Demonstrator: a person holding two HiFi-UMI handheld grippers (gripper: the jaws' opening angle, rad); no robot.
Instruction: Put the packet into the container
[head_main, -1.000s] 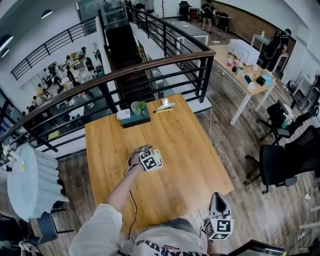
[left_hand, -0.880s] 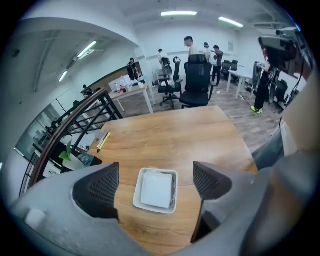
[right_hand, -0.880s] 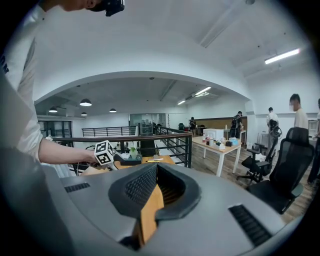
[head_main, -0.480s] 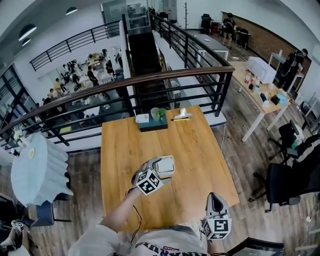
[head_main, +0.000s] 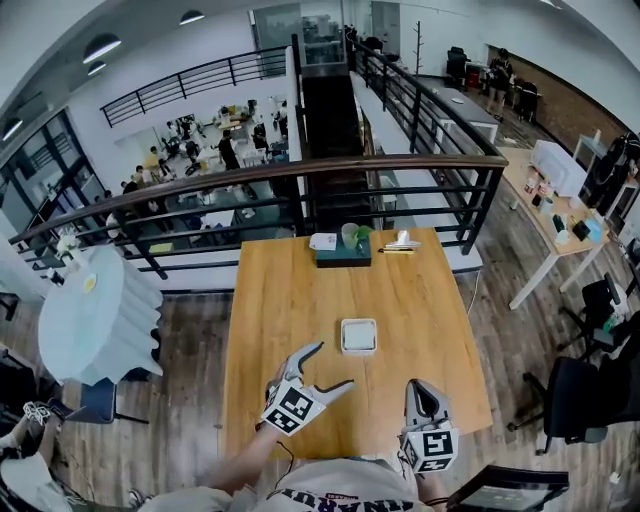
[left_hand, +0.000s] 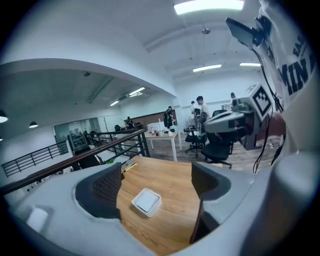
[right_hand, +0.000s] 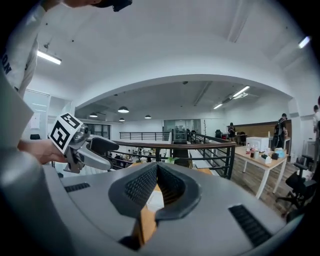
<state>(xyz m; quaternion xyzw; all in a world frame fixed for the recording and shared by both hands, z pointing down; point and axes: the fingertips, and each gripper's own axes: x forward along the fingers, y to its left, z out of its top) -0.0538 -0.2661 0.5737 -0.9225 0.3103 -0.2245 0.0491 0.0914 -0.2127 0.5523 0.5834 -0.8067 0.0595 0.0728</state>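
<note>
Bright, even ceiling light, soft shadows, strong fisheye bending at edges, near gripper bodies blurred.

Grey left gripper (head_main: 334, 364), grey right gripper (head_main: 421, 388), black-and-white marker cubes (head_main: 290, 408), white lettered shirt (head_main: 340, 495)

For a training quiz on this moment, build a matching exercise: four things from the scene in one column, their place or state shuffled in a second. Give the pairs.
Things
1. left gripper
2. right gripper
3. white square shallow container
4. dark green rectangular tray

Places or states
A. at the far edge of the light wooden table, by the dark railing
B. jaws together
C. jaws apart, nothing between them
D. near the middle of the table

Pairs: 1-C, 2-B, 3-D, 4-A
</note>
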